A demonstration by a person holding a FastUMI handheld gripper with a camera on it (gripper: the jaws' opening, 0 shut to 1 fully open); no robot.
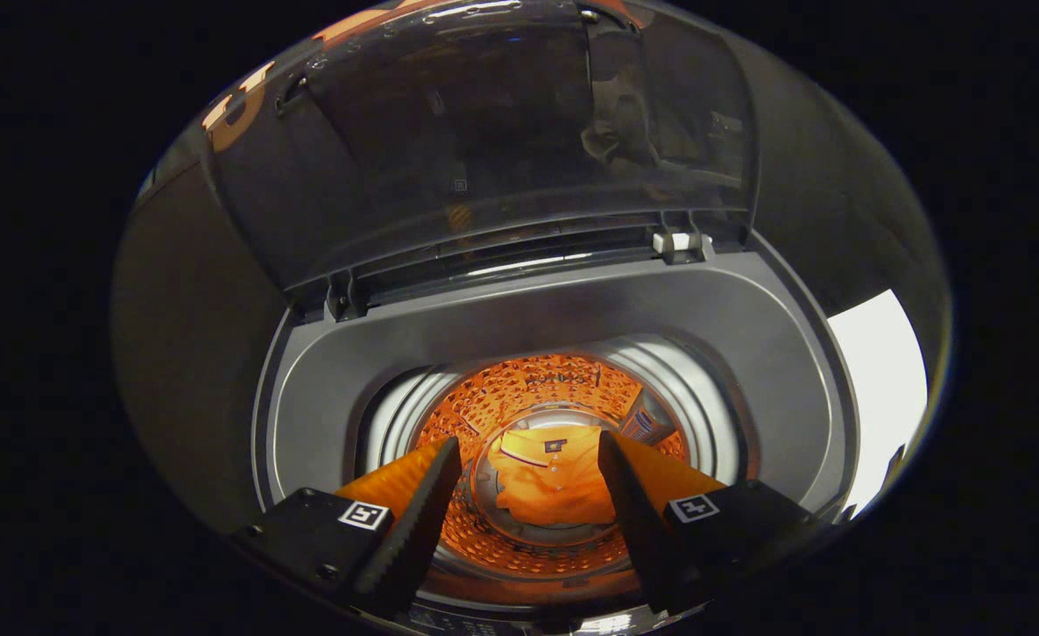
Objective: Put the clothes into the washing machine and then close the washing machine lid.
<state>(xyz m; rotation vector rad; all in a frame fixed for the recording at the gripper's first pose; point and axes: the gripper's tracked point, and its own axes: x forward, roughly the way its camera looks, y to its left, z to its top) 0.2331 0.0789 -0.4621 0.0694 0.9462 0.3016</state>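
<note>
A: Where is the clothing?

B: An orange polo shirt [553, 481] lies crumpled at the bottom of the drum [519, 389], seen down between the claw's fingers and well beyond them.

A: And the drum itself?

B: It is perforated steel, glowing orange, and holds the shirt. A grey plastic ring forms the washing machine [502, 318] top around its mouth.

A: The claw?

B: The claw [528, 481] hangs over the opening, spread wide, gripping nothing; its two black serrated fingers [418, 517] frame the shirt from above.

A: The lid?

B: The transparent lid [484, 132] stands raised on its hinges behind the opening, tilted back.
</note>
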